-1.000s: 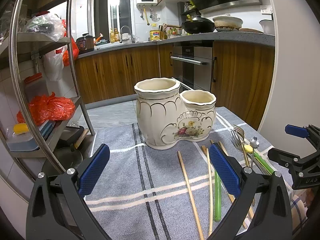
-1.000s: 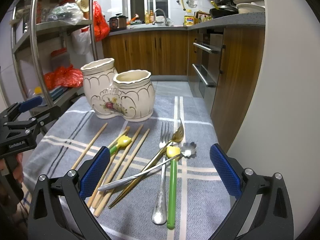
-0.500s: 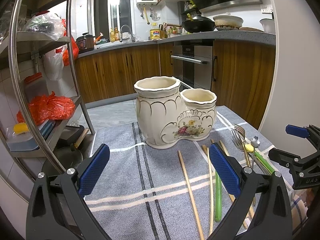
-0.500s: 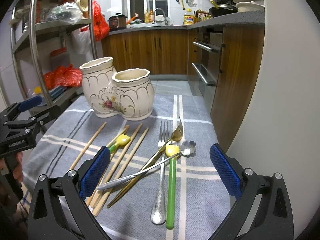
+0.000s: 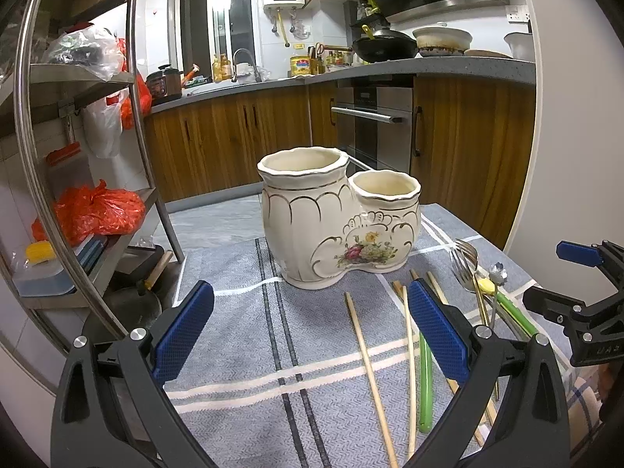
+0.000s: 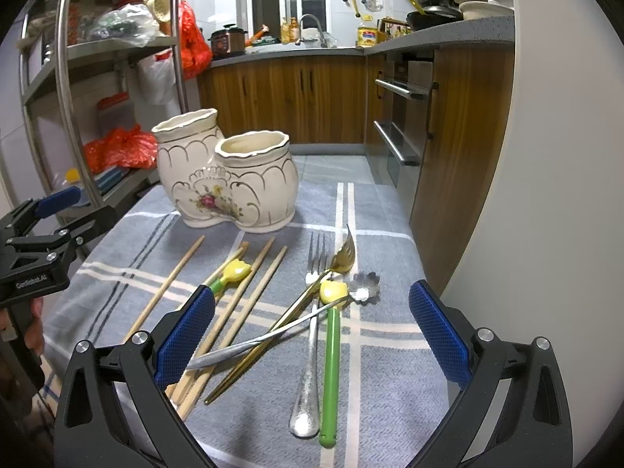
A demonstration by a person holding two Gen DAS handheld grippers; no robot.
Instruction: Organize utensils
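Note:
A cream double-pot ceramic utensil holder (image 5: 335,218) (image 6: 226,175) stands empty on a grey striped cloth (image 5: 241,335). In front of it lie several wooden chopsticks (image 6: 249,296), two green-handled utensils (image 6: 330,358), a silver fork (image 6: 312,312), a gold spoon (image 6: 343,261) and a flower-headed silver spoon (image 6: 362,288). My left gripper (image 5: 312,335) is open and empty, left of the chopsticks (image 5: 370,366). My right gripper (image 6: 308,339) is open and empty, low over the fork and spoons.
A metal shelf rack (image 5: 78,179) with red bags stands at the left. Wooden kitchen cabinets and an oven (image 5: 370,124) stand beyond the table. A white wall (image 6: 546,195) lies close on the right. The table's far edge is just behind the holder.
The right gripper has drifted slightly forward and left over the utensils. The left gripper has barely moved. Nothing was picked up.

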